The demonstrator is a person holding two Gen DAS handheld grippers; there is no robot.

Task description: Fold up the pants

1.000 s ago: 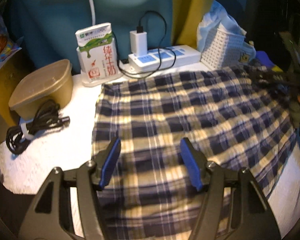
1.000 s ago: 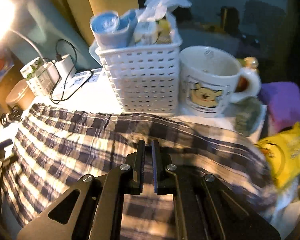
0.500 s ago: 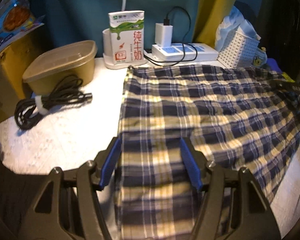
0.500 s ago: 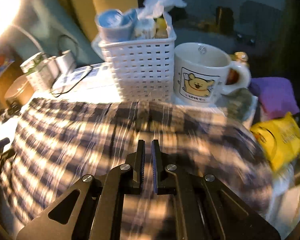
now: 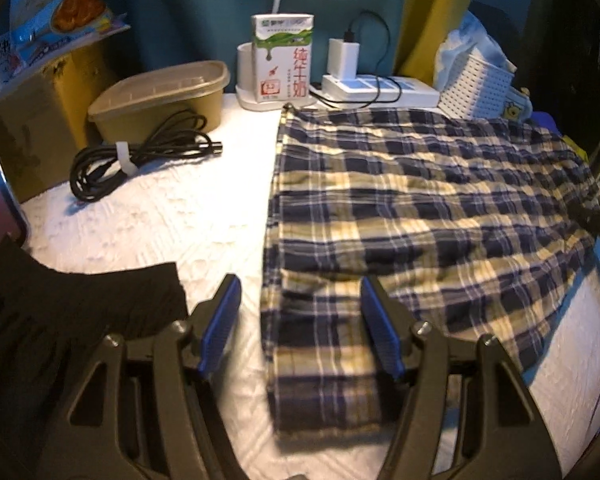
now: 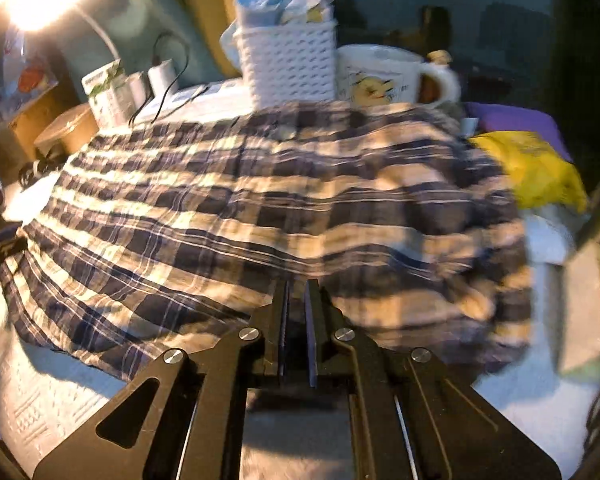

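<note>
White textured desk (image 5: 172, 216) against a teal wall. Plaid pants (image 5: 420, 200), thin crinkled cotton, lie flat across desk's middle & right side. Left gripper (image 5: 300, 320) spread wide over the pants' near-left hem, gripping nothing. Right gripper (image 6: 296, 312) clenched at the pants' near edge; can't tell if cloth is pinched. Back edge: milk carton (image 5: 284, 64), white lattice basket (image 6: 288, 64), mug (image 6: 384, 76).

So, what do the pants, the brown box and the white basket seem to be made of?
Pants: thin woven cloth, probably cotton, matte; the plaid runs through the weave and it wrinkles softly.
Brown box: looks like moulded plastic with a cloudy, slightly glossy lid; it could be coated paper.
White basket: most likely rigid plastic, moulded in a regular open lattice.
</note>
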